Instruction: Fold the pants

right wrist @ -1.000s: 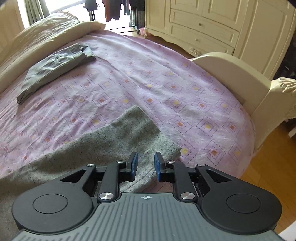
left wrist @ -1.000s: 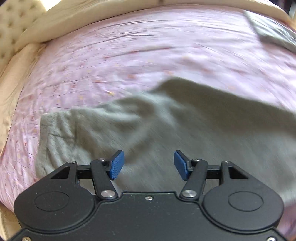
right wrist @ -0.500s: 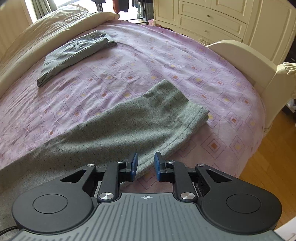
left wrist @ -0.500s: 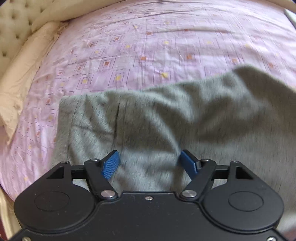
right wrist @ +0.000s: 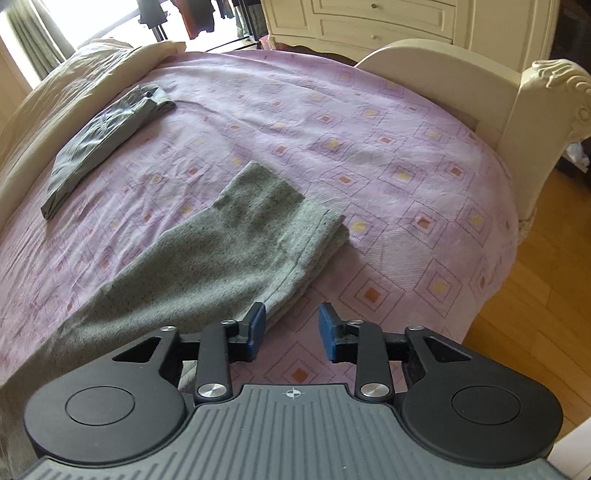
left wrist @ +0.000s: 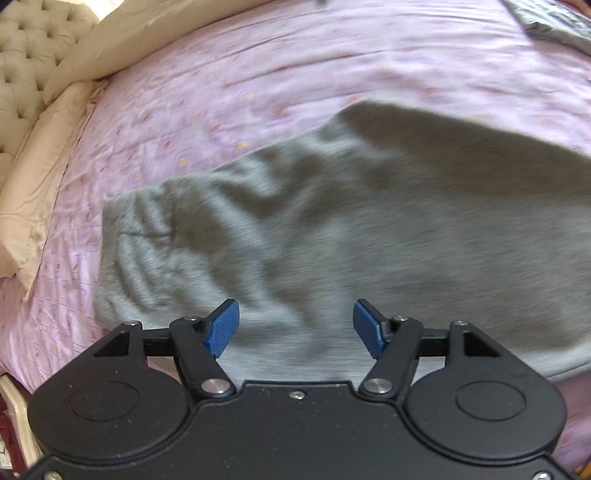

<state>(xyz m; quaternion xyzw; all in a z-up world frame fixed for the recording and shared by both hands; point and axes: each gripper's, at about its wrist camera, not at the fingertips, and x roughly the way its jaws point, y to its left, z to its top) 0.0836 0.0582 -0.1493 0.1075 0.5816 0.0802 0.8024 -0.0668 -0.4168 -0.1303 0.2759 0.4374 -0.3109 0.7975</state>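
Observation:
Grey knit pants (left wrist: 332, 229) lie spread across the pink patterned bedspread (left wrist: 258, 74). In the left wrist view the waistband end sits at the left, and my left gripper (left wrist: 295, 328) hovers over the near edge of the cloth, its jaws closing with nothing pinched between them. In the right wrist view the leg end of the pants (right wrist: 258, 229) lies doubled over. My right gripper (right wrist: 291, 326) hangs beside its near edge, above the bedspread (right wrist: 406, 177), jaws opening and empty.
A folded darker grey garment (right wrist: 103, 136) lies at the far left of the bed, also seen as the dark garment (left wrist: 554, 22). Cream pillows (left wrist: 44, 155) and a tufted headboard (left wrist: 26, 55) border the left. A cream footboard (right wrist: 509, 96), dresser (right wrist: 388, 22) and wooden floor (right wrist: 535, 295) lie right.
The right gripper's jaws have parted from nearly shut, and it shifted so the leg end lies to its left. The left gripper swung left over the waistband, then back right.

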